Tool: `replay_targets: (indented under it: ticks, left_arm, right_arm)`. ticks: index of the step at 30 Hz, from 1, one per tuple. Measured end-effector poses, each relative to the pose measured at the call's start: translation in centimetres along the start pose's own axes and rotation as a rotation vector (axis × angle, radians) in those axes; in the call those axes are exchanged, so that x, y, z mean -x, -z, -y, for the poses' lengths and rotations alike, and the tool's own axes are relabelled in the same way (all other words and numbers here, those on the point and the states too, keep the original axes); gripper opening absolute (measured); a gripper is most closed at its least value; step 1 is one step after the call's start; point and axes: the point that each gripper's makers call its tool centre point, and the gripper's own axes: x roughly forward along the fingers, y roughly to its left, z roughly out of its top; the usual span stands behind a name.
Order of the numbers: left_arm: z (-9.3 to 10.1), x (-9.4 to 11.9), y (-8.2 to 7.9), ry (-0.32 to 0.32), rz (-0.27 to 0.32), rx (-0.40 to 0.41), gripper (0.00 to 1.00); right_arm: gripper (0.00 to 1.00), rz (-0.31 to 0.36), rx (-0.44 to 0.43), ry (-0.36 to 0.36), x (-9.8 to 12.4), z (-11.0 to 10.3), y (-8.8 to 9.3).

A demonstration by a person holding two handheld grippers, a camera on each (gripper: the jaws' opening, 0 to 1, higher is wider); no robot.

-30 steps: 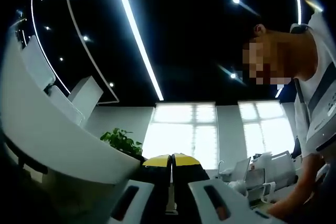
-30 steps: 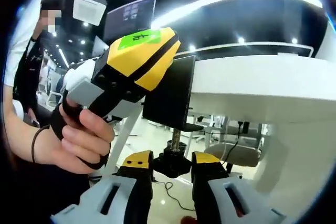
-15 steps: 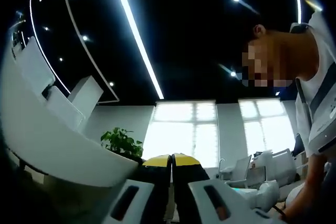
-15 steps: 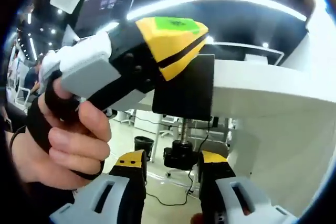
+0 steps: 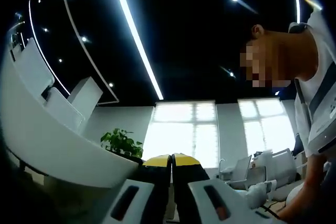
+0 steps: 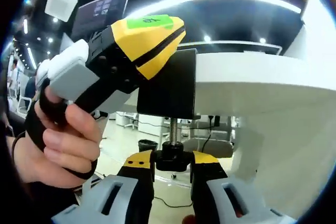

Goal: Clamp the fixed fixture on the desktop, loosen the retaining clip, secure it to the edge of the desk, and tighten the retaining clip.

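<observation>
The black fixture bracket (image 6: 168,90) hangs on the edge of the white desk (image 6: 262,93). My left gripper (image 6: 176,43), held by a hand (image 6: 58,145), comes in from the left and is shut on the bracket's upper part. A threaded screw (image 6: 172,129) runs down from the bracket to a black retaining knob (image 6: 172,158). That knob sits between the yellow tips of my right gripper (image 6: 172,162), which press on both its sides. In the left gripper view my left gripper (image 5: 171,160) points up toward the ceiling with its yellow tips together.
The white desk edge (image 5: 52,140) curves along the left of the left gripper view, with a potted plant (image 5: 122,141) behind it. A person (image 5: 315,103) leans in at the right. Below the desk in the right gripper view are the floor and a cable (image 6: 170,201).
The right gripper's jaws have drawn in closer onto the knob, and its view has shifted a little. The left gripper view is nearly unchanged.
</observation>
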Motion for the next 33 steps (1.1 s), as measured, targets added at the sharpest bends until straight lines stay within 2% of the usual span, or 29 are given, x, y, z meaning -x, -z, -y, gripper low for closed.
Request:
replay_targets:
  ticks: [2, 3, 4, 5, 7, 10, 15, 19, 22, 26, 27, 29, 30, 31, 32, 33]
  left_arm:
    - [0.0, 0.0, 0.0, 0.001, 0.000, -0.001, 0.01]
    - [0.0, 0.0, 0.0, 0.001, -0.001, -0.002, 0.01]
    - [0.0, 0.0, 0.0, 0.001, -0.001, -0.002, 0.01]
    - [0.0, 0.0, 0.0, 0.002, -0.002, -0.003, 0.01]
    - [-0.1, 0.0, 0.1, 0.002, -0.006, -0.002, 0.01]
    - [-0.1, 0.1, 0.2, 0.002, -0.009, 0.001, 0.01]
    - [-0.2, 0.1, 0.2, 0.005, -0.010, 0.001, 0.01]
    - [-0.1, 0.1, 0.5, 0.017, -0.039, -0.020, 0.01]
    - [-0.1, 0.1, 0.5, 0.018, -0.039, -0.021, 0.01]
    - [0.0, 0.1, 0.4, 0.015, -0.030, -0.015, 0.01]
    - [0.0, 0.1, 0.4, 0.014, -0.029, -0.013, 0.01]
    - [0.0, 0.1, 0.4, 0.013, -0.029, -0.012, 0.01]
    - [0.0, 0.1, 0.4, 0.012, -0.029, -0.011, 0.01]
    - [-0.1, 0.1, 0.4, 0.011, -0.029, -0.012, 0.01]
    - [-0.1, 0.1, 0.4, 0.011, -0.027, -0.012, 0.01]
    - [-0.1, 0.1, 0.3, 0.010, -0.028, -0.012, 0.01]
  right_arm:
    - [0.26, 0.002, 0.014, -0.048, -0.3, 0.1, 0.0]
    - [0.26, 0.008, 0.014, -0.078, 0.6, -1.4, -0.1]
    - [0.26, 0.014, 0.007, -0.109, 0.6, -1.5, -0.1]
    - [0.26, 0.030, 0.027, -0.162, 0.6, -1.7, -0.2]
    - [0.26, 0.058, -0.004, -0.242, 0.4, -1.7, -0.2]
    - [0.26, 0.046, 0.000, -0.273, 0.8, -1.3, -0.3]
    - [0.26, 0.040, 0.007, -0.285, 0.5, -2.0, -0.4]
    - [0.27, 0.001, 0.056, -0.222, 0.8, -2.1, 0.1]
    - [0.39, 0.023, 0.052, -0.184, 1.5, -2.8, -0.5]
    - [0.41, 0.020, 0.057, -0.011, 1.8, -2.1, -0.9]
    - [0.41, 0.020, 0.045, 0.062, 2.0, -1.7, -1.2]
    - [0.40, 0.004, 0.018, 0.140, 2.0, -1.3, -1.2]
    - [0.39, -0.015, 0.034, 0.180, 2.1, -0.9, -1.0]
    - [0.37, -0.053, 0.091, 0.251, 2.5, -0.3, -0.6]
    - [0.36, -0.024, 0.096, 0.262, 2.4, -0.5, -1.0]
    - [0.36, -0.031, 0.079, 0.279, 2.4, -0.5, -0.7]
